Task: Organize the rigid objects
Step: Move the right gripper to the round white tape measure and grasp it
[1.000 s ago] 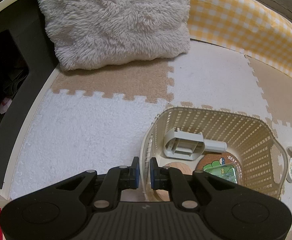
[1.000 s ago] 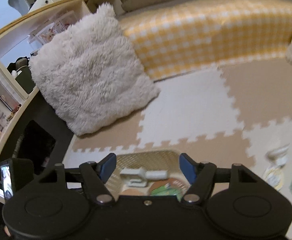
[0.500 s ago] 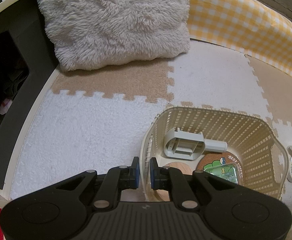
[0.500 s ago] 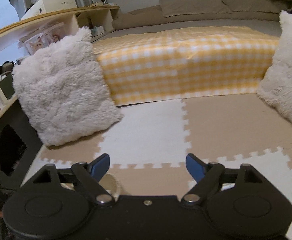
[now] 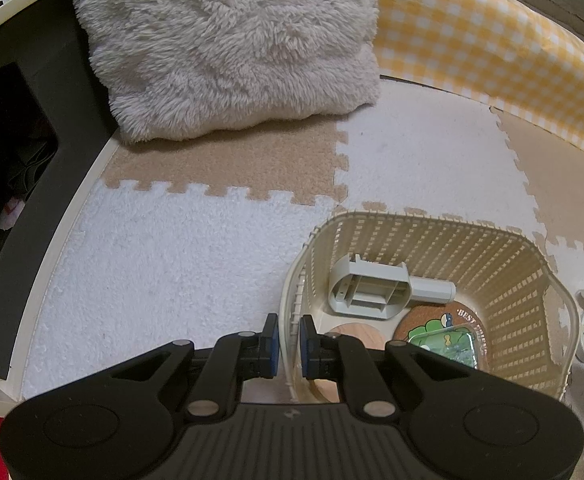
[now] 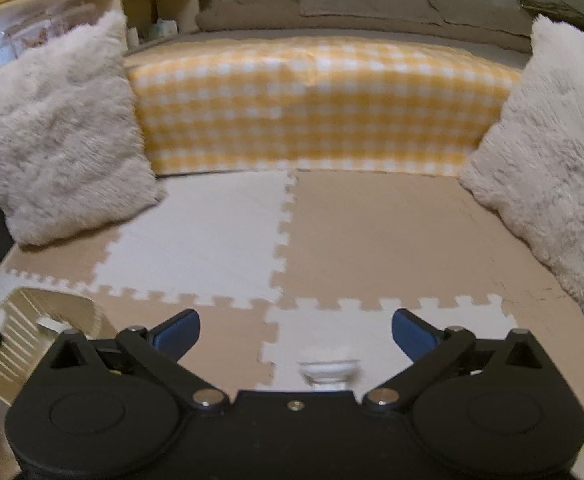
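A yellow checked mattress (image 6: 316,108) runs along the far side, a shaggy cream cushion (image 6: 59,136) leaning at each end of it, with cream and tan puzzle mats (image 6: 372,232) covering the floor in front.

On the mats at near left stands the cream woven basket (image 5: 524,280). The left gripper (image 5: 287,340) is clamped together on its near-left rim, one pad outside the wall and one inside, steadying it. Inside lie a grey plastic holder (image 5: 372,288), its long axis running left to right with the round stub pointing right, a cork coaster (image 5: 440,320) with a green packet on it, and a wooden disc (image 5: 356,332).

The right gripper (image 6: 296,330) has just been opening: its blue pads stand wide apart with nothing between them. It hovers above a small white object (image 6: 328,372) on the cream mat to the right of the basket, blurred and half hidden by the gripper body, so its long axis cannot be told.

The step in hand looks like reaching for the next loose piece. The next move calls for lowering the spread pads around that white object, closing on it, then carrying it left into the basket.
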